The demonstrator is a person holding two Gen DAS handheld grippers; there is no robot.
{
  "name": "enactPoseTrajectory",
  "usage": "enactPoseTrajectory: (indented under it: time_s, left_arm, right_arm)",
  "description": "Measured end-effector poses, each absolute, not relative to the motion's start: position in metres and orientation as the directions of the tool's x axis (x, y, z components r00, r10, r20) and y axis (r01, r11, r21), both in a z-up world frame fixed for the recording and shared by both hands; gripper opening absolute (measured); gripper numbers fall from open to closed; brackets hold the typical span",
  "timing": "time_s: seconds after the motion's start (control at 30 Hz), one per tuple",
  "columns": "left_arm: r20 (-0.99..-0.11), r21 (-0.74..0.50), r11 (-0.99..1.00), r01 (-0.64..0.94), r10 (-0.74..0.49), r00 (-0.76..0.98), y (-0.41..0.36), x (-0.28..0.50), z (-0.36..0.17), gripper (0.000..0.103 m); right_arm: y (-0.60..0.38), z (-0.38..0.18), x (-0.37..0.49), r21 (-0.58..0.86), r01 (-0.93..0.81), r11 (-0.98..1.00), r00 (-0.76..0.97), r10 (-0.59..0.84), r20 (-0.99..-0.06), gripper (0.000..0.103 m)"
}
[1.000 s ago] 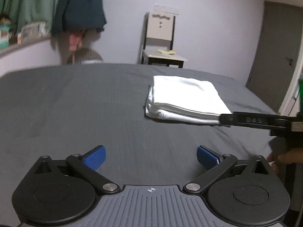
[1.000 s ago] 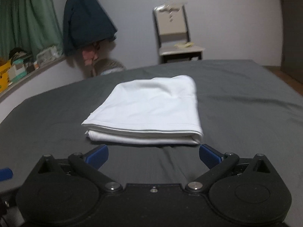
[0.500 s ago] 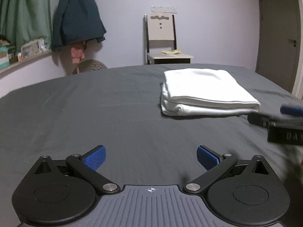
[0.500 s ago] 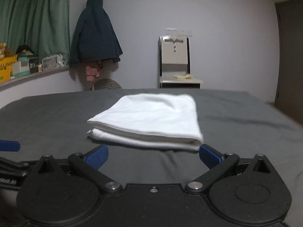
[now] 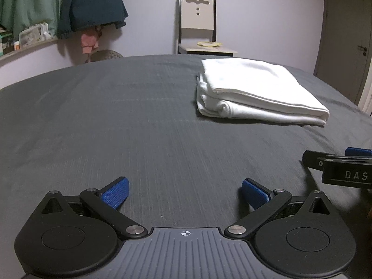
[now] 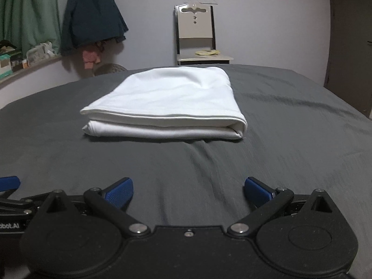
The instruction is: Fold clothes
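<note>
1. White folded garment (image 6: 167, 102) lying flat on the dark grey bed cover (image 6: 290, 125), stacked in neat layers, folded edges facing the cameras.
2. Straight ahead of the right gripper (image 6: 188, 191), well apart from it, nothing touching the cloth.
3. Right gripper wide open, blue pads (image 6: 119, 191) spread far apart, nothing between them but bare cover.
4. Left gripper (image 5: 184, 193) also wide open, blue pads (image 5: 116, 193) empty, hovering low over the cover.
5. From the left wrist view, same garment (image 5: 253, 93) off to the front right, well clear of the fingers.
6. Black body of the right gripper poking in at the right edge of the left view (image 5: 344, 172), "DAS" lettering readable on it, one blue tip showing above.
7. Bit of the left gripper showing at the left edge of the right view too (image 6: 9, 186), so both sitting side by side, near each other.
8. Small crease in the cover just in front of the cloth (image 6: 204, 148).
9. Background stuff: chair (image 6: 195, 30) against the far wall with something yellowish on the seat, dark jacket (image 6: 93, 16) hanging up, green curtain (image 6: 28, 16) at left, cluttered ledge (image 6: 25, 58) below it, door (image 5: 346, 39) at right.
</note>
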State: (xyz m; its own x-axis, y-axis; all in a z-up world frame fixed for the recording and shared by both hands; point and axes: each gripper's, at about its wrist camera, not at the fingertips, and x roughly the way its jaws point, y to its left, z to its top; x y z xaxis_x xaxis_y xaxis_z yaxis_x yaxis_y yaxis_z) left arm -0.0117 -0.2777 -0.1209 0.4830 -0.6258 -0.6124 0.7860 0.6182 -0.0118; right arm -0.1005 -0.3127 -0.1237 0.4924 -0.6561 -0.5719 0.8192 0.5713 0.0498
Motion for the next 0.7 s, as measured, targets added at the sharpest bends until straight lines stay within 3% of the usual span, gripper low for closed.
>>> enactPoseTrajectory:
  time_s: [0.7]
  left_arm:
    - [-0.606, -0.005, 0.639, 0.769, -0.614, 0.506, -0.2808, -0.0094, -0.1199, 0.103]
  right_arm:
    - [-0.3162, -0.1259, -0.1028, 0.015, 0.826, 0.563, 0.458, -0.657, -0.599, 0.103]
